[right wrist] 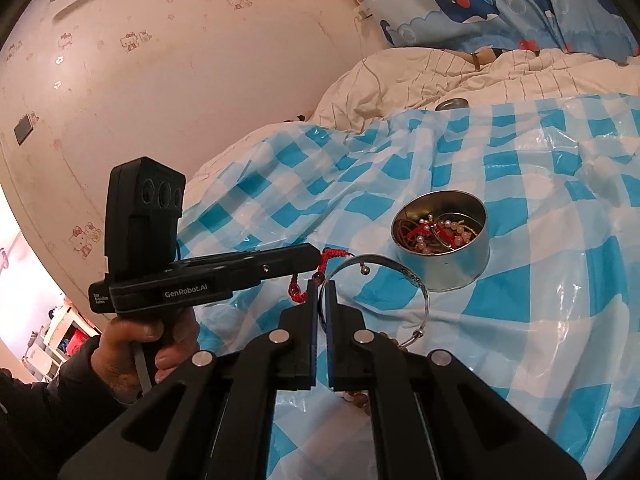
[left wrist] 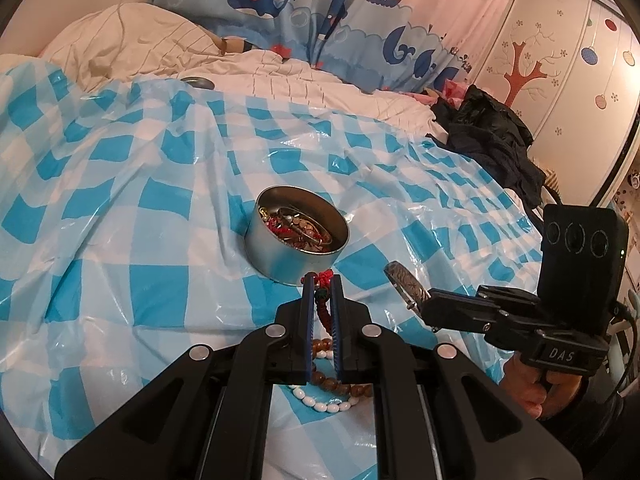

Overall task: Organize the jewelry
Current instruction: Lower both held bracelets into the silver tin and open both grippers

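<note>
Loose bead strands (left wrist: 328,394) are seen on the checkered sheet (left wrist: 120,208) beneath the left gripper (left wrist: 322,284), whose jaws are clenched on a red cord bracelet (left wrist: 325,308). A silver bangle (right wrist: 384,280) is clamped by the right gripper (right wrist: 323,292), near the jewelry-filled round tin (left wrist: 298,236) on the bed.

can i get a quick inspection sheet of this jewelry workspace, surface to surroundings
surface: blue and white checked plastic sheet spread over a bed, wrinkled.
job's things: open round metal tin on the sheet, holding mixed beads and red cord; brown bead strand and white bead strand lie loose on the sheet near the left claw.
clutter: small round metal lid at the sheet's far edge; dark garment heaped at the bed's side.
grippers: left claw shut on a red cord bracelet; right claw shut on a silver bangle.
cables: thin black cable by the right handle.
surroundings: whale-print curtain, rumpled cream bedding, tree-decorated wardrobe door.
</note>
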{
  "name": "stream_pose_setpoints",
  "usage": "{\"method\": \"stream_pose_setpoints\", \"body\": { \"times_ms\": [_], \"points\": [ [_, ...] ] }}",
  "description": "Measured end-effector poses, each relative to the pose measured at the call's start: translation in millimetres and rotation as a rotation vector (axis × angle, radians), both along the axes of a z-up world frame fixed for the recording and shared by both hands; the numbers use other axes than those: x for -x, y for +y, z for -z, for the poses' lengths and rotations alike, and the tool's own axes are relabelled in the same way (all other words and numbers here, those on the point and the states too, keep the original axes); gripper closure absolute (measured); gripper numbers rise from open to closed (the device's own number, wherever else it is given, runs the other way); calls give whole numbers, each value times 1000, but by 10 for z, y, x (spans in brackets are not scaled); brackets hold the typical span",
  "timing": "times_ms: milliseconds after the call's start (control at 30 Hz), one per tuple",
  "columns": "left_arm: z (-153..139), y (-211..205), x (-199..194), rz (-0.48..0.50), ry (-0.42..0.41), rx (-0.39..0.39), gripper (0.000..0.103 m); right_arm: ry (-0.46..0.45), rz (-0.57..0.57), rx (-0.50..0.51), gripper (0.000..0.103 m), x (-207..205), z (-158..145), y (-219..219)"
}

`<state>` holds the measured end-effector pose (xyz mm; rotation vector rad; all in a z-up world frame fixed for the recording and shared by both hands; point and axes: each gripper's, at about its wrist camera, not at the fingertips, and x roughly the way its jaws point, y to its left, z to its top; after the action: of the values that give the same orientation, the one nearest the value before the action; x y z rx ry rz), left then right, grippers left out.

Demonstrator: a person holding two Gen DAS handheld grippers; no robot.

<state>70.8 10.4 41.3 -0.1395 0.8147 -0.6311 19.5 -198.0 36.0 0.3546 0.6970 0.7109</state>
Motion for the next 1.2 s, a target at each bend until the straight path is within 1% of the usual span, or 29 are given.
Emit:
{"method": "stream_pose_setpoints", "body": {
  "times_ms": [267,467,667,933,1067,1200],
  "points": [
    [-14,-39,-34,-5,-1,1,96,-23,18,51,99,19,-22,26],
    [-4,-90,-112,-13,5,9,96,-34,31,70,98,8,-36,26],
    [31,-140,-189,-23,14,29,96,-48,52,97,97,-17,-57,42],
    [83,-253,-342,-43,27,57,96,-62,95,86,97,-171,-98,-15],
    [83,-300,-427,-55,29,78,96,-55,120,90,97,-301,-73,-64],
    [94,-355,-549,-76,31,101,96,-73,131,105,97,-472,-85,-44]
  ]
}}
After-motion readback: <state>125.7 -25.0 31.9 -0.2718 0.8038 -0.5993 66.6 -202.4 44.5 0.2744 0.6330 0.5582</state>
